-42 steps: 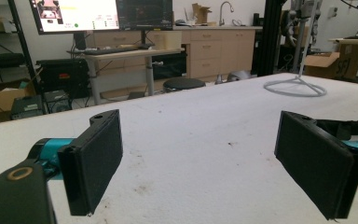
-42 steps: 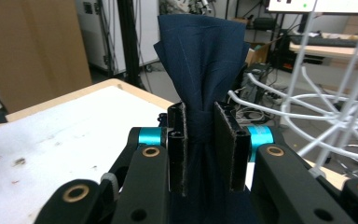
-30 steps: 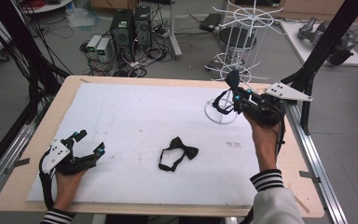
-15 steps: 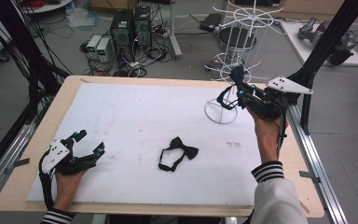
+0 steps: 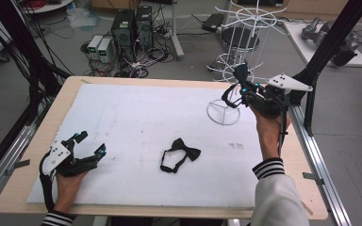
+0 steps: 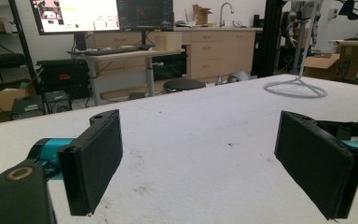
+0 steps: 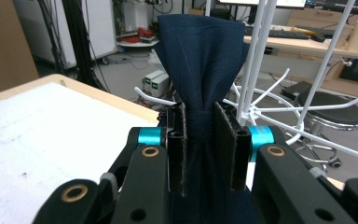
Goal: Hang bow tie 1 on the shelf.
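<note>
Item: navy bow tie (image 7: 200,56), clamped at its knot between the pads of the right gripper (image 7: 207,140), held up beside the white wire rack (image 5: 238,56) at the table's far right corner (strap dangling below the jaws); not yet hung on any arm.

Item: black bow tie (image 5: 180,154), lying flat near the middle of the white table cover (image 5: 136,117), untouched and left to do.

Item: left gripper (image 6: 200,154), jaws spread wide with nothing between, resting at the near left, well apart from the black bow tie.
</note>
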